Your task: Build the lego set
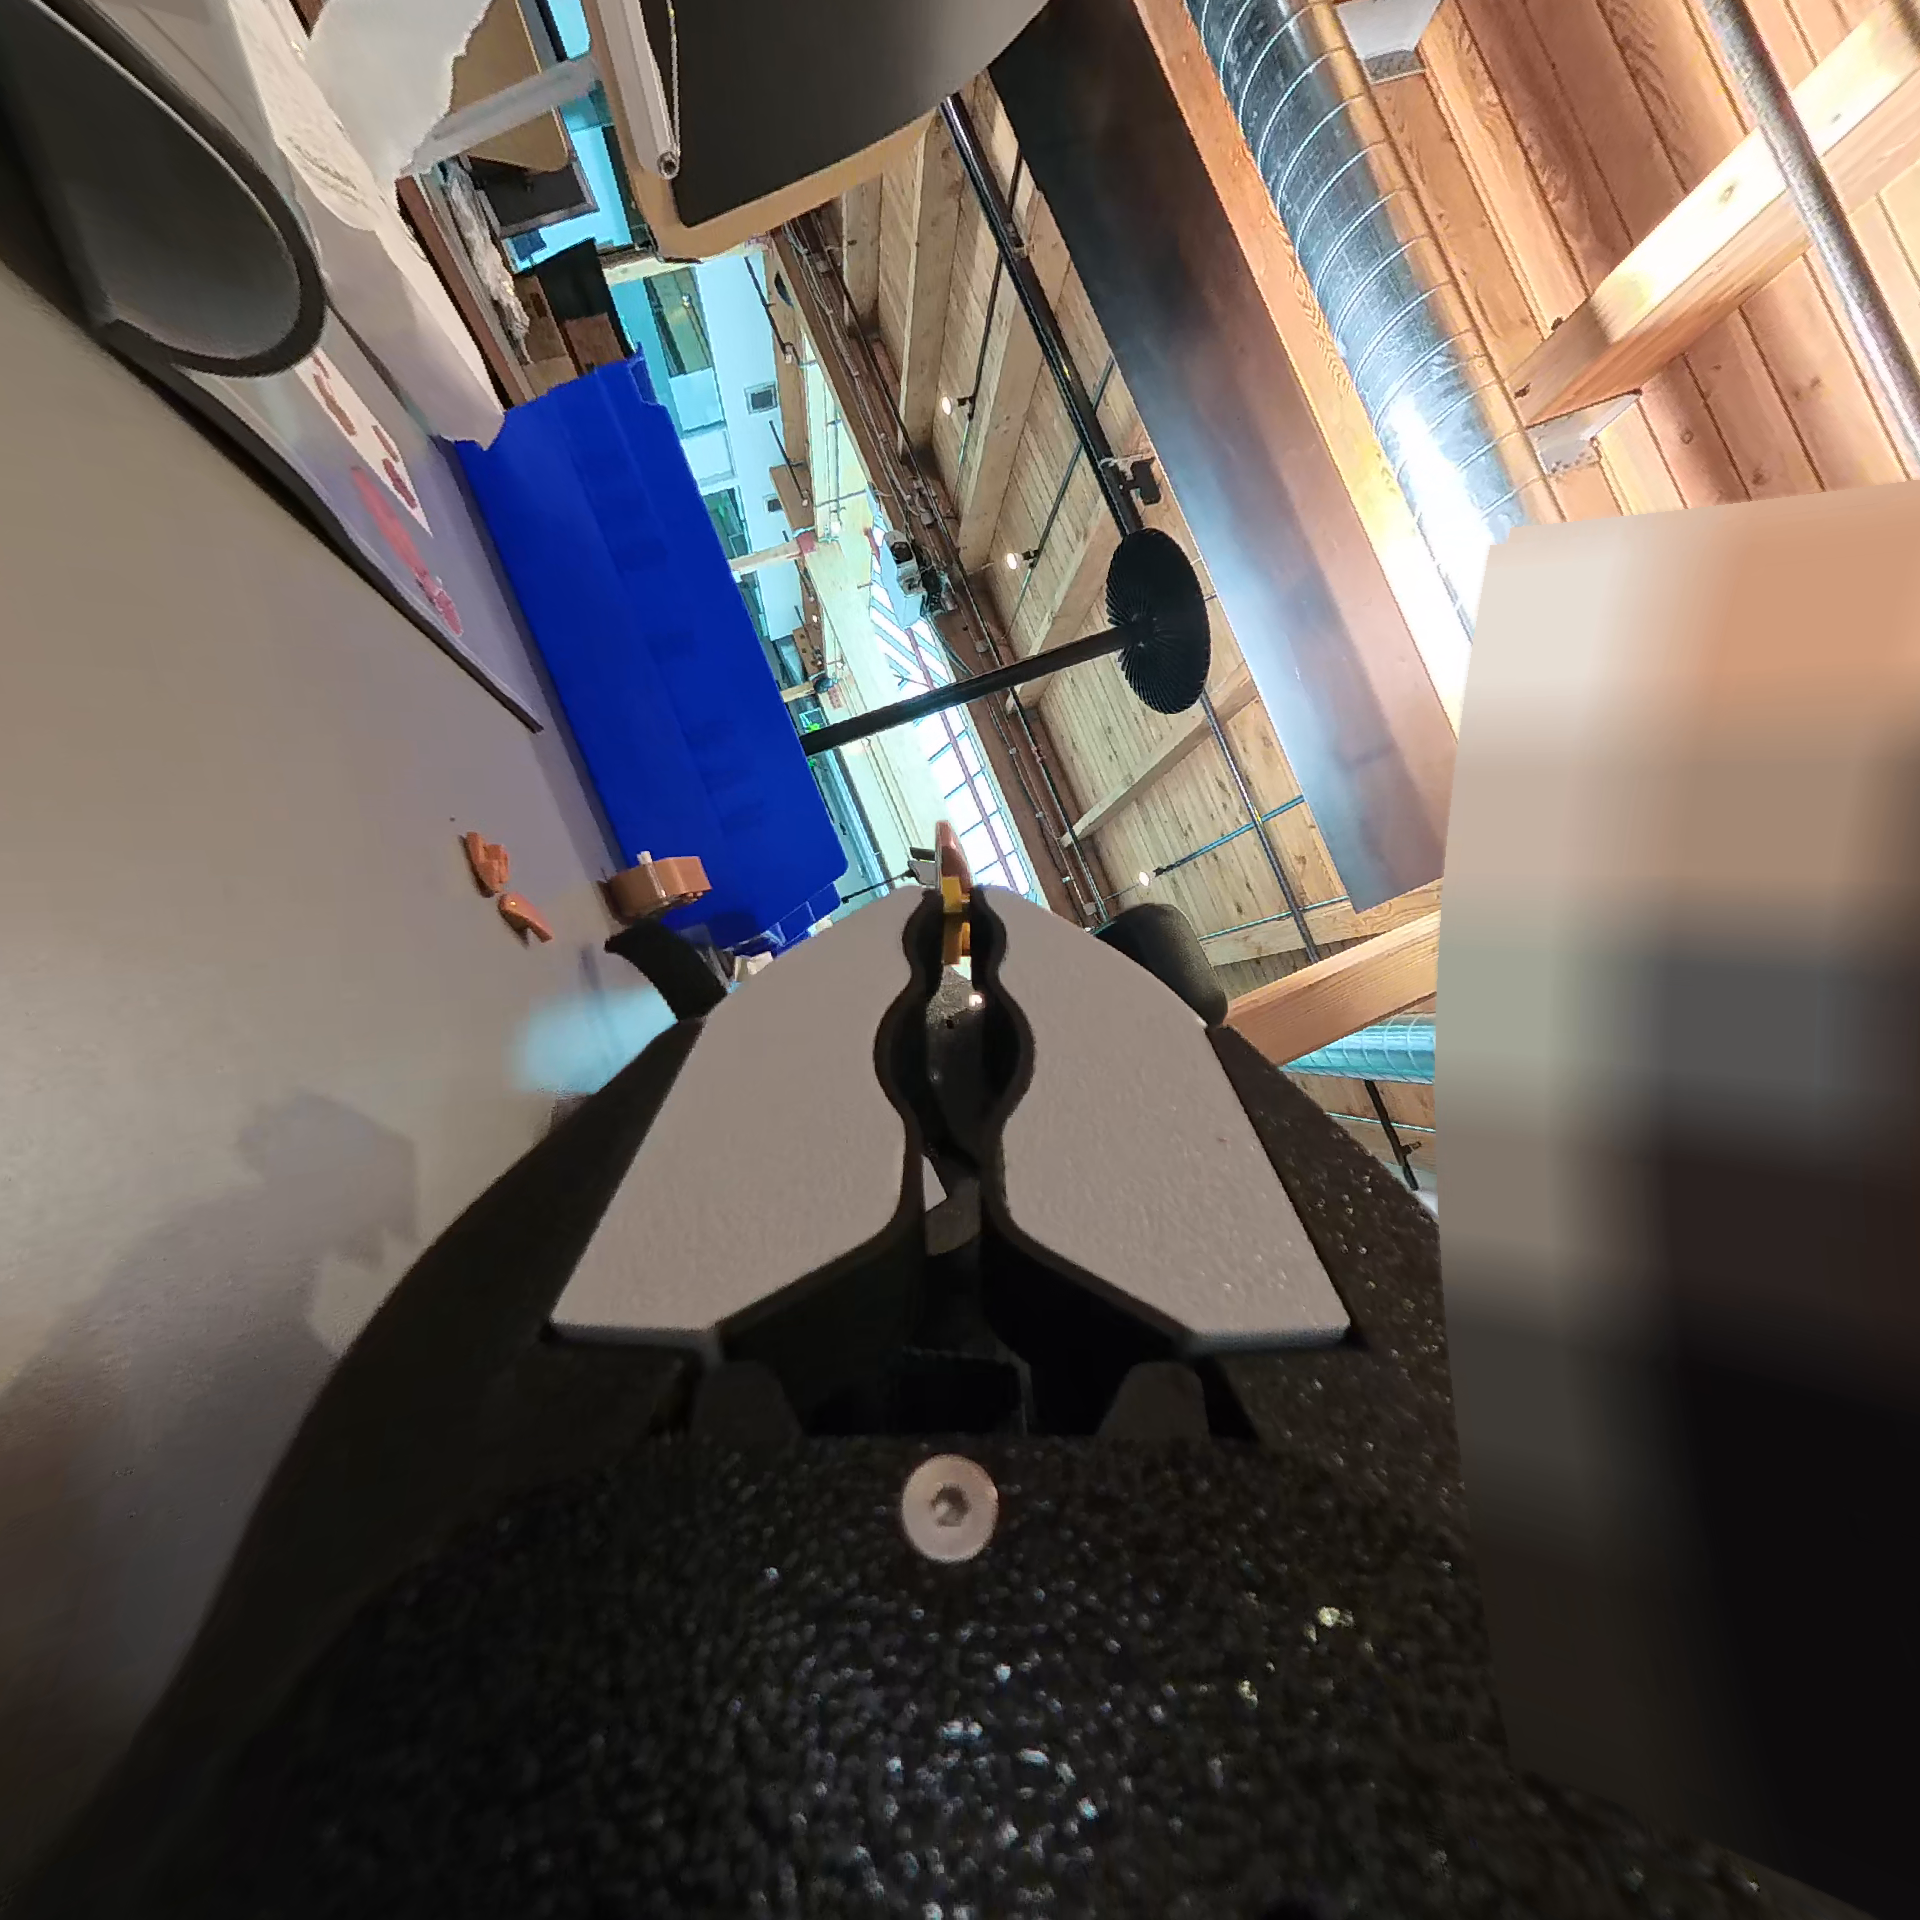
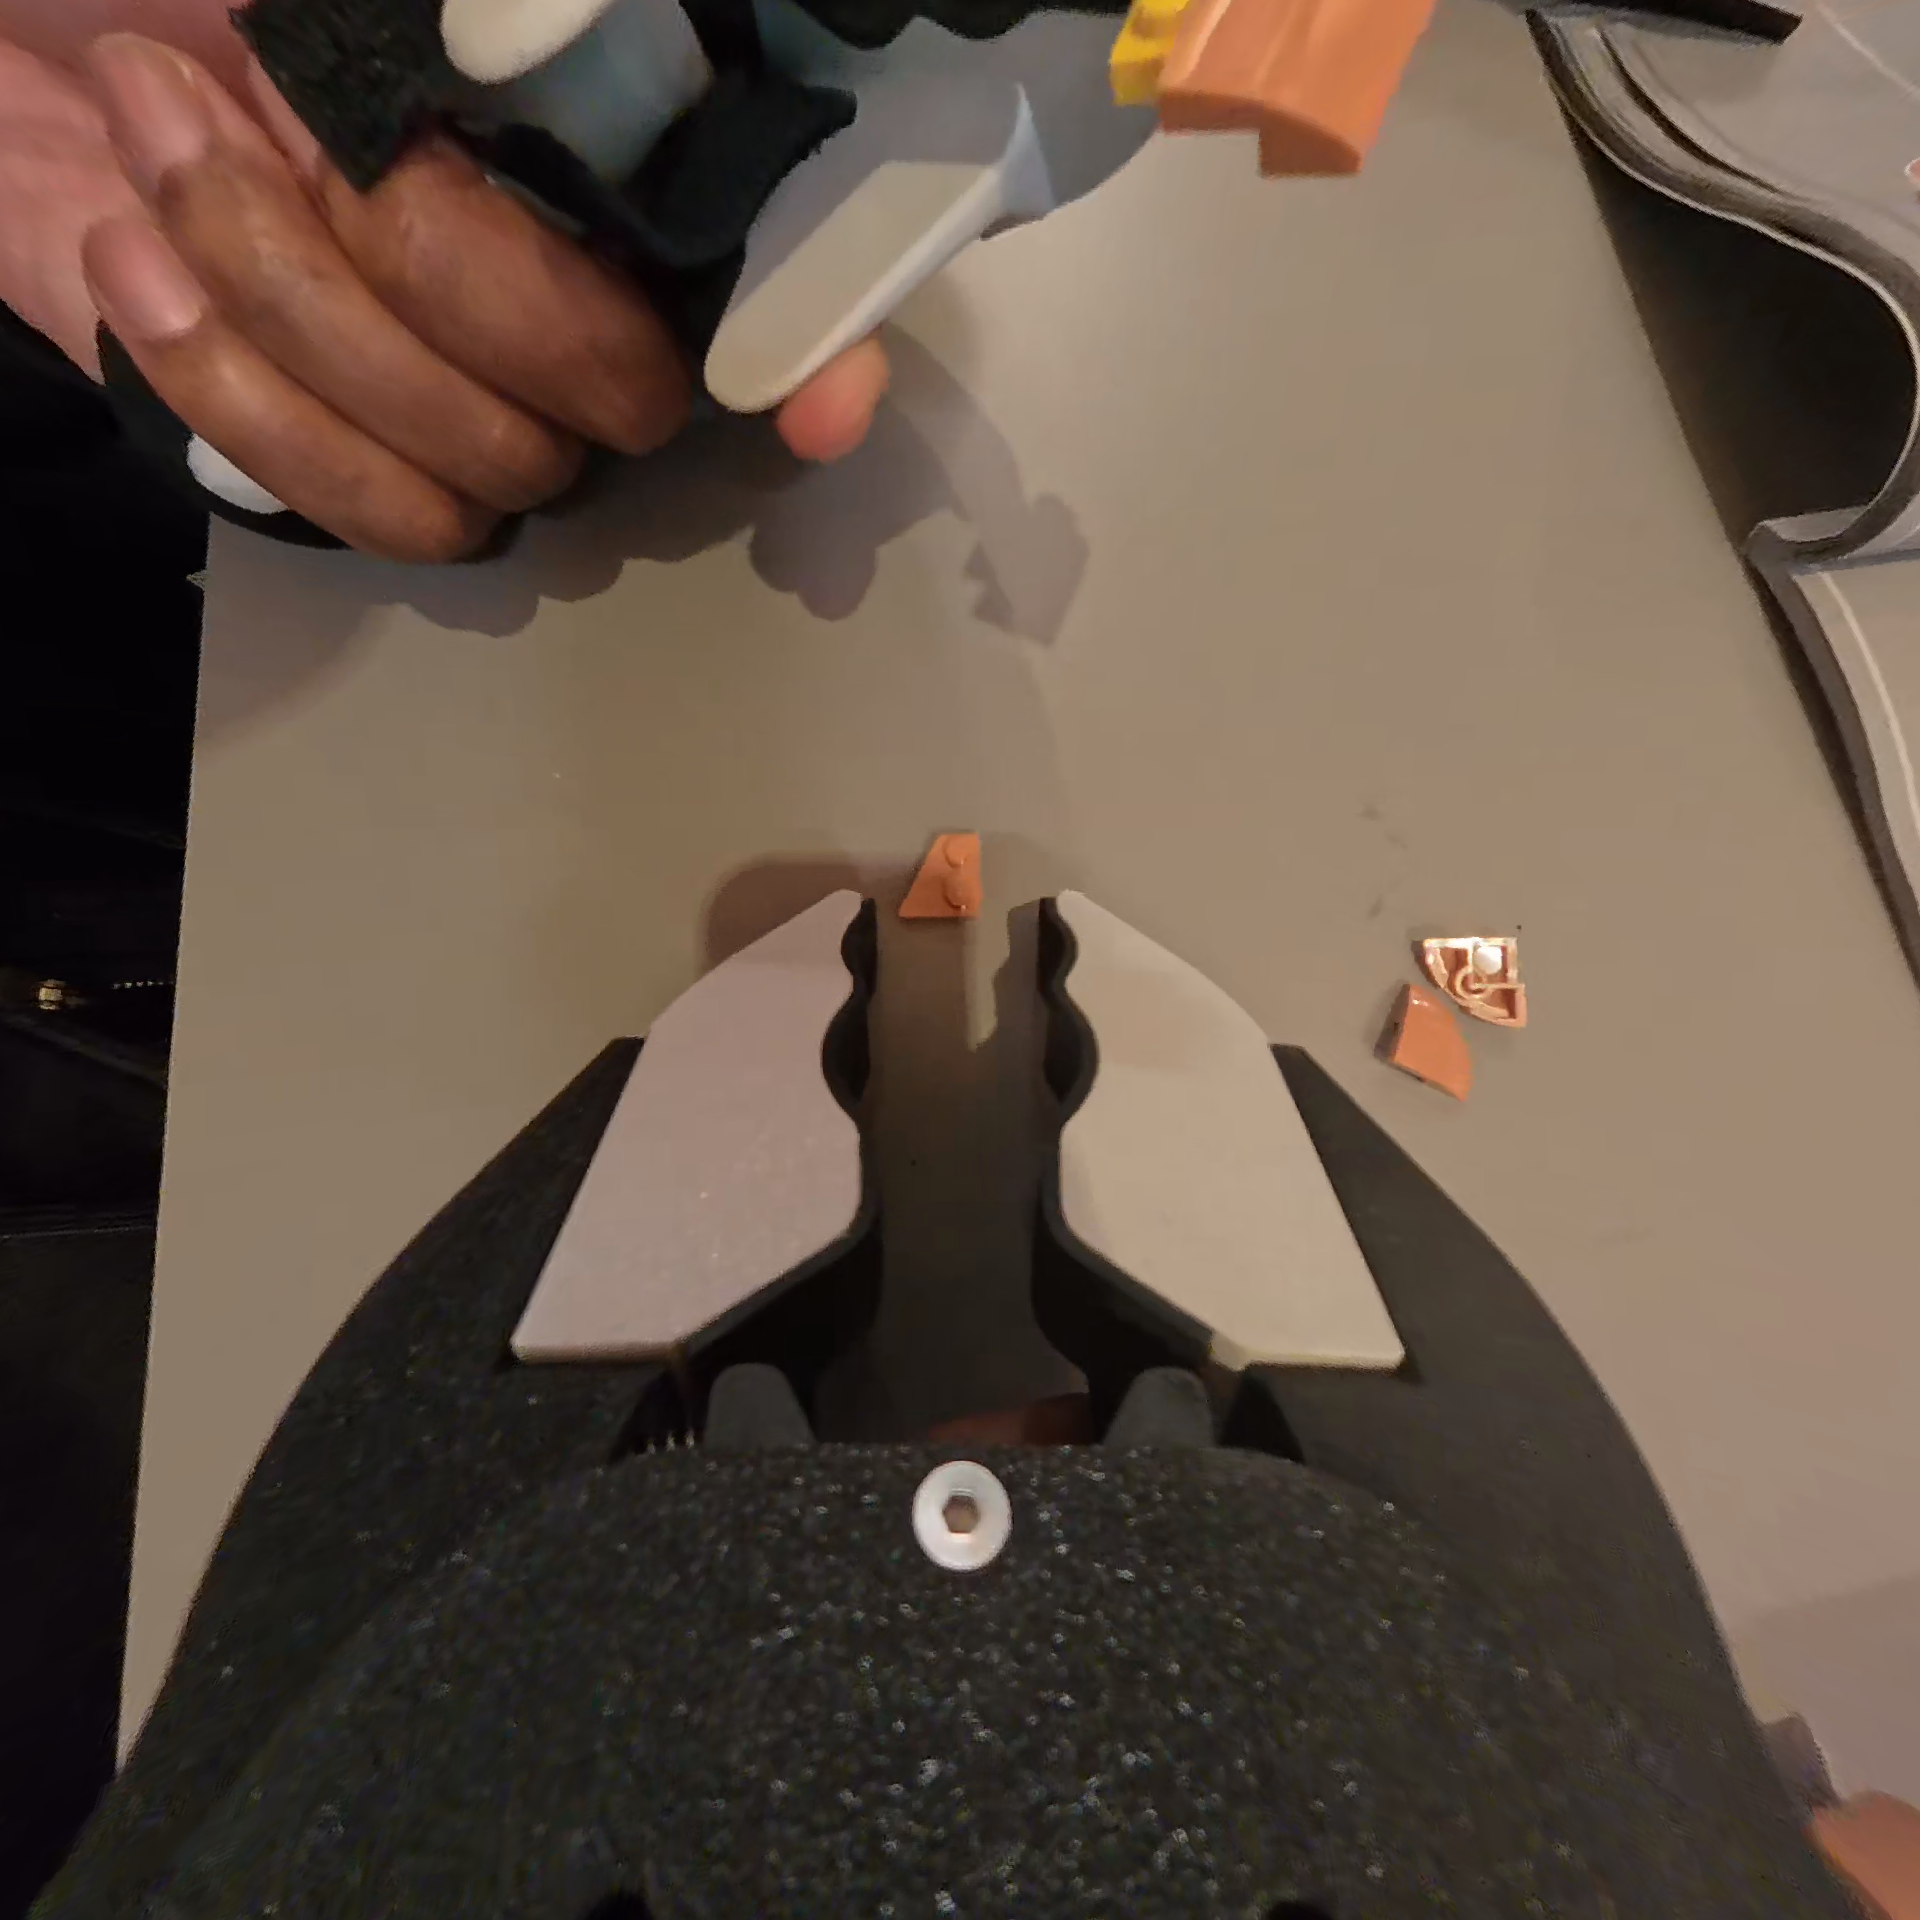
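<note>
My left gripper (image 1: 951, 920) is tilted on its side above the grey table (image 1: 208, 831) and is shut on a small build of a yellow brick and an orange-brown brick (image 1: 950, 878), which sticks out past the fingertips. The same build (image 2: 1262, 78) shows at the top of the right wrist view, with a hand (image 2: 343, 343) around the left gripper's handle. My right gripper (image 2: 954, 909) is open and low over the table (image 2: 1247, 520). A small orange wedge plate (image 2: 943, 880) lies flat just beyond its fingertips, between their lines and untouched.
Two more orange curved pieces (image 2: 1473, 982) (image 2: 1425, 1042) lie to the right of my right gripper. An open booklet (image 2: 1766, 260) lies at the table's right. A blue bin (image 1: 644, 644) stands at the far side. The table's left edge (image 2: 192, 831) is close. Some 11 centimetres of space lies between my two pairs of fingers.
</note>
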Demonstrator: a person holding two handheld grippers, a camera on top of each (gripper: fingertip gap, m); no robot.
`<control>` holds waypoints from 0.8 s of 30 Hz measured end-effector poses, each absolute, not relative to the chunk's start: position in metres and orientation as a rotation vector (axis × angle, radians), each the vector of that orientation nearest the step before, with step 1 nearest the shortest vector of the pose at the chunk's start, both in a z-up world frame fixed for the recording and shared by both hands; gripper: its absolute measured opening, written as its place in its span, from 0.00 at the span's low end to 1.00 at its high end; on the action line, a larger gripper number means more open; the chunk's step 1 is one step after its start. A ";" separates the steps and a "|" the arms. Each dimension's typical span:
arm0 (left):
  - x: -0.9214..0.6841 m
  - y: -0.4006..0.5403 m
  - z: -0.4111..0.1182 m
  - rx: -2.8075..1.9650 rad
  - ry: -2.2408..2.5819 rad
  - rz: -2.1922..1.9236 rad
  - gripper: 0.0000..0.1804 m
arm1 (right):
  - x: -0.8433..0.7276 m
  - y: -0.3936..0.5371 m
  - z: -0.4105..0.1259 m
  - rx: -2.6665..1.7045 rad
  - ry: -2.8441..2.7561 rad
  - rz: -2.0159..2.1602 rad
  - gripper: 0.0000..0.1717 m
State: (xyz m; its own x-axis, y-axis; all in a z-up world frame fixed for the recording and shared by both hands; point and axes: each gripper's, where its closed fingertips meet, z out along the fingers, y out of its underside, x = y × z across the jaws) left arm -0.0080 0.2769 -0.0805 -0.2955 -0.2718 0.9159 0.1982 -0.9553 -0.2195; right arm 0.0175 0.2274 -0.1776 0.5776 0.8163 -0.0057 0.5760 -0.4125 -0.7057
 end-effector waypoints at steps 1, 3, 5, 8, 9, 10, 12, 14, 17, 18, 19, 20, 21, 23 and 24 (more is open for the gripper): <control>-0.008 0.277 -0.081 -1.659 0.095 -2.315 0.02 | 0.016 0.228 -0.178 -2.142 -1.104 0.463 0.16; -0.007 0.276 -0.081 -1.664 0.105 -2.313 0.02 | 0.014 0.229 -0.178 -2.148 -1.101 0.450 0.15; -0.006 0.275 -0.082 -1.673 0.113 -2.309 0.02 | 0.012 0.230 -0.179 -2.154 -1.113 0.421 0.11; -0.005 0.275 -0.083 -1.685 0.120 -2.296 0.02 | 0.009 0.232 -0.178 -2.152 -1.104 0.413 0.01; -0.005 0.275 -0.083 -1.687 0.121 -2.293 0.02 | 0.009 0.233 -0.178 -2.148 -1.093 0.413 0.00; -0.005 0.275 -0.083 -1.690 0.121 -2.291 0.02 | 0.009 0.234 -0.177 -2.144 -1.083 0.414 0.00; -0.005 0.275 -0.084 -1.691 0.120 -2.286 0.02 | 0.011 0.236 -0.176 -2.139 -1.062 0.413 0.00; -0.005 0.275 -0.084 -1.690 0.121 -2.282 0.02 | 0.015 0.237 -0.176 -2.136 -1.044 0.416 0.00; -0.005 0.275 -0.084 -1.691 0.123 -2.276 0.02 | 0.018 0.235 -0.171 -2.116 -1.029 0.455 0.02; -0.005 0.275 -0.084 -1.692 0.124 -2.274 0.02 | 0.018 0.233 -0.171 -2.115 -1.035 0.479 0.04; -0.005 0.275 -0.084 -1.692 0.126 -2.273 0.02 | 0.018 0.232 -0.170 -2.112 -1.040 0.491 0.06; -0.005 0.275 -0.084 -1.694 0.128 -2.272 0.02 | 0.017 0.231 -0.170 -2.106 -1.050 0.493 0.07; -0.004 0.275 -0.084 -1.695 0.132 -2.271 0.02 | 0.016 0.230 -0.171 -2.102 -1.067 0.494 0.09; -0.004 0.274 -0.084 -1.697 0.139 -2.270 0.02 | 0.014 0.228 -0.173 -2.099 -1.106 0.501 0.12; -0.004 0.274 -0.084 -1.698 0.142 -2.269 0.02 | 0.012 0.227 -0.174 -2.099 -1.123 0.505 0.14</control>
